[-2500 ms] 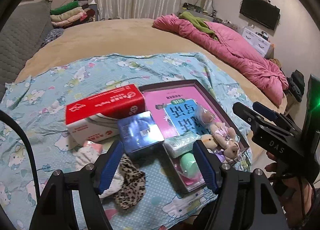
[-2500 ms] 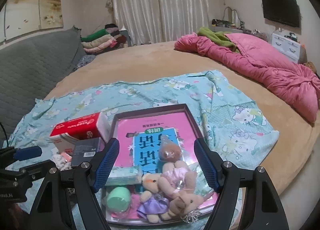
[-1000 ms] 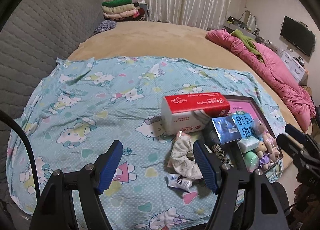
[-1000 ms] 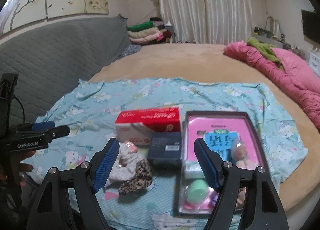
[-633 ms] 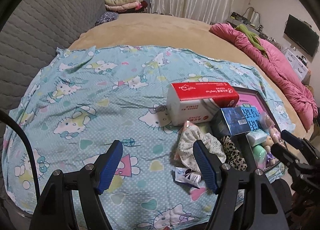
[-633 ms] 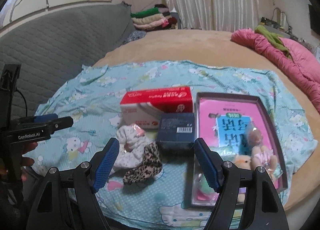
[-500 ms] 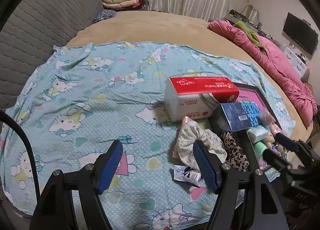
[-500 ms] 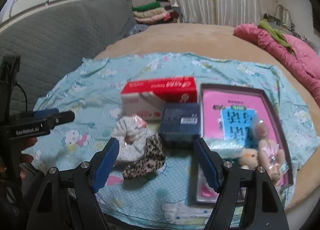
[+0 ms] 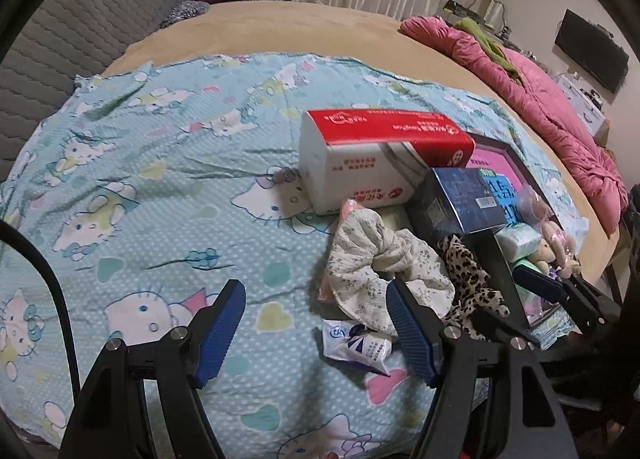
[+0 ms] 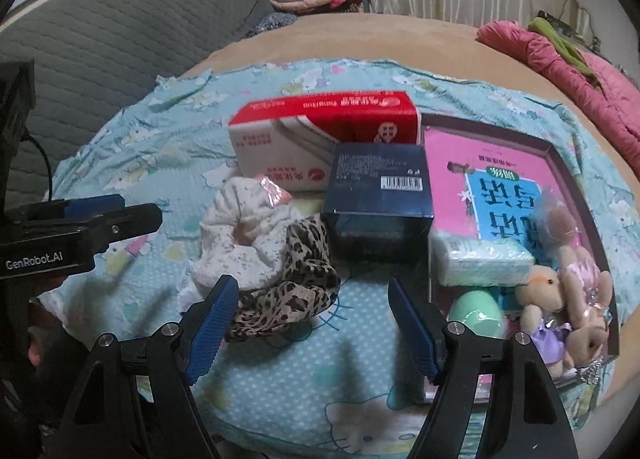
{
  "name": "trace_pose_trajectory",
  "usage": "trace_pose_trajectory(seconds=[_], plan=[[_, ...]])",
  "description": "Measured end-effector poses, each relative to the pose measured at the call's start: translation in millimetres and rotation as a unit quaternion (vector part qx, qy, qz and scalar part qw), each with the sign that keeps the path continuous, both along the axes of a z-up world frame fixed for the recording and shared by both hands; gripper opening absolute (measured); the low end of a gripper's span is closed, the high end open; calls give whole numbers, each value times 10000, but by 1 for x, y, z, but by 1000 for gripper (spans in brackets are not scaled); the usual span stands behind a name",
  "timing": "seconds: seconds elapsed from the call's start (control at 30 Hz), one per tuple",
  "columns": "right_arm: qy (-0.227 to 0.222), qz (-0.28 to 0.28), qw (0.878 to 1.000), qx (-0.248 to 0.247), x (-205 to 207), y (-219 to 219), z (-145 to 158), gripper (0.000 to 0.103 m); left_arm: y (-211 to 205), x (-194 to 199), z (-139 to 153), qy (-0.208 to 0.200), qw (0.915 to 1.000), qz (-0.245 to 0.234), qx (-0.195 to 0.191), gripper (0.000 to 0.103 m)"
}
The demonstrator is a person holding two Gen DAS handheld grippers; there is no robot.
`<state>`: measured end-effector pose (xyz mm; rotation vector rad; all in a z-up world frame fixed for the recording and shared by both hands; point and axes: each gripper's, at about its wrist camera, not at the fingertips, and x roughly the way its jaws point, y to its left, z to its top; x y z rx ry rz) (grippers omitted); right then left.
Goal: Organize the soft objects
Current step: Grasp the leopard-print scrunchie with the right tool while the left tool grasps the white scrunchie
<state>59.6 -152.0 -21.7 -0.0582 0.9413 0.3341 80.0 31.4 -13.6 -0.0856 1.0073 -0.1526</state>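
Two grippers over a bed spread with a pale blue cartoon-cat sheet [image 9: 132, 163], everything placed here against the red-and-white tissue box [image 10: 320, 139] lying near the sheet's middle.

Just in front of that box: a dark blue carton [image 10: 380, 195], touching its front face. To the near left of the box: a white floral scrunchie [image 10: 244, 235] with a pink tag, and pressed against it on the carton's side a leopard-print scrunchie [image 10: 296, 283] — both flat on the sheet, both ungrasped. Nearer the camera than the white scrunchie: a small white-and-blue packet [image 9: 356, 345], seen from the left wrist only.

Right of the box: a dark-rimmed tray [image 10: 560, 151] lined with a pink and blue printed sheet. In the tray's near end: a pale green tissue pack [image 10: 480, 259], a mint-green egg-shaped thing [image 10: 476, 313], small plush animals [image 10: 568, 299], and a clear bag with something brown inside [image 10: 556, 219].

Left gripper [image 9: 316, 329]: released, blue pads wide apart, nothing between them, hanging above bare sheet on the near left of the box, its right pad overlapping the white scrunchie in view; contact not clear.

Right gripper [image 10: 312, 323]: likewise released and empty, hanging in front of the carton, the leopard scrunchie just beyond its left pad.

Far behind the box: a grey quilted headboard, folded clothes, a pink quilt.
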Motion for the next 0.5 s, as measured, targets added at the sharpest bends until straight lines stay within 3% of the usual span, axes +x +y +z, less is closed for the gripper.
trace_pose_trajectory(seconds=[0.1, 0.33, 0.5], plan=[[98, 88, 9999, -94, 4, 5, -10, 78, -4, 8, -6, 38, 10000, -50, -15, 72], [260, 125, 9994, -203, 16, 4, -30, 38, -18, 28, -20, 135, 9997, -192, 38, 72], [311, 16, 9991, -303, 22, -4, -37, 24, -26, 46, -33, 306, 9992, -239, 108, 72]])
